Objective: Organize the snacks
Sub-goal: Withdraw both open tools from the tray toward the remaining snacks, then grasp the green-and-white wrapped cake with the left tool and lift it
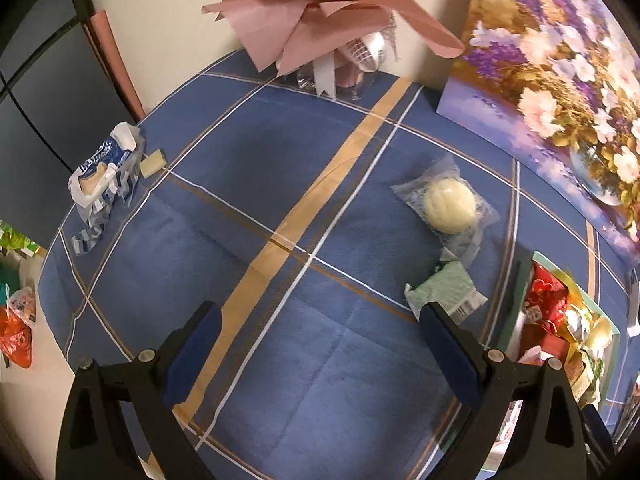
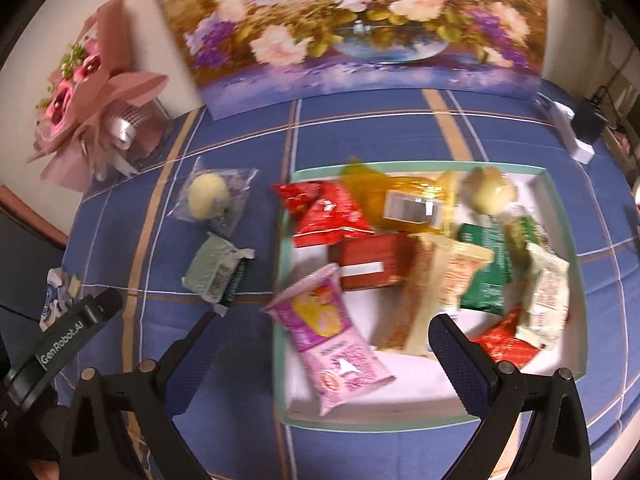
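Note:
A shallow box with a pale green rim holds several snack packets, among them a pink packet and red ones; its corner also shows in the left wrist view. Left of the box on the blue tablecloth lie a pale round bun in clear wrap and a light green packet. My left gripper is open and empty, low over the cloth, just left of the green packet. My right gripper is open and empty above the box's near side.
An opened blue and white packet and a small cream bar lie at the table's far left edge. A pink bouquet and a flower painting stand along the wall. A white object lies at the back right.

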`<state>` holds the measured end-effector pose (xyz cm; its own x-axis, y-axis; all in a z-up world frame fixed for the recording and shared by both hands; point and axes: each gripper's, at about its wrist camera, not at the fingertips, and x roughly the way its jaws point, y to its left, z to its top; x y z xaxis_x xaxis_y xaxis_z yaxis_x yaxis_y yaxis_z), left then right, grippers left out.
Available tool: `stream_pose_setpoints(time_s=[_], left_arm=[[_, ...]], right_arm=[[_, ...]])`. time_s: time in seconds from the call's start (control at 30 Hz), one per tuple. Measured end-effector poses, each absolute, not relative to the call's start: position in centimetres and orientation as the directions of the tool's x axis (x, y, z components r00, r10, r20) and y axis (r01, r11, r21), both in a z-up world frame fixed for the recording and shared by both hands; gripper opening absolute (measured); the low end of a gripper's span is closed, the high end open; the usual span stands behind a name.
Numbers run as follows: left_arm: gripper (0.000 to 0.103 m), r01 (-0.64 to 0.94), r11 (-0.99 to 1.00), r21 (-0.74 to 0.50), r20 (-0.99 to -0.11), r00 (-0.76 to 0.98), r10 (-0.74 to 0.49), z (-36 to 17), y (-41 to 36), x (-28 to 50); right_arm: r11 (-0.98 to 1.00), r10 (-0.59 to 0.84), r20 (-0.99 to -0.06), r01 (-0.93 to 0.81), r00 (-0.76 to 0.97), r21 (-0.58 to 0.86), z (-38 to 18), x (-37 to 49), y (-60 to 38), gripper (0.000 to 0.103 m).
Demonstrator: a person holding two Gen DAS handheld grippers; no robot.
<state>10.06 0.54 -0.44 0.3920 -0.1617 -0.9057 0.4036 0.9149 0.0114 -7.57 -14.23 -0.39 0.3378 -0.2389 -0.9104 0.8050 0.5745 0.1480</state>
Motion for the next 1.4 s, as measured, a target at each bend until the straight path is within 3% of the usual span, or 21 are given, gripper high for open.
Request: stream_pose_setpoints(time_s=[0.9, 1.4], left_arm=[[0.099, 0.411, 0.908, -0.088, -0.933, 0.285, -0.219, -5.8, -3.2, 14.5], [0.099, 0.486, 0.869, -0.094, -0.937, 0.252, -0.242, -5.6, -5.6, 13.4]], right_arm=[[0.578, -0.196, -0.926, 0.801, 0.322, 0.156, -3.6, -3.4, -17.0, 0.103], [0.546, -0.217, -0.929, 0.826, 0.3, 0.139, -4.4, -4.0, -19.3, 0.103]])
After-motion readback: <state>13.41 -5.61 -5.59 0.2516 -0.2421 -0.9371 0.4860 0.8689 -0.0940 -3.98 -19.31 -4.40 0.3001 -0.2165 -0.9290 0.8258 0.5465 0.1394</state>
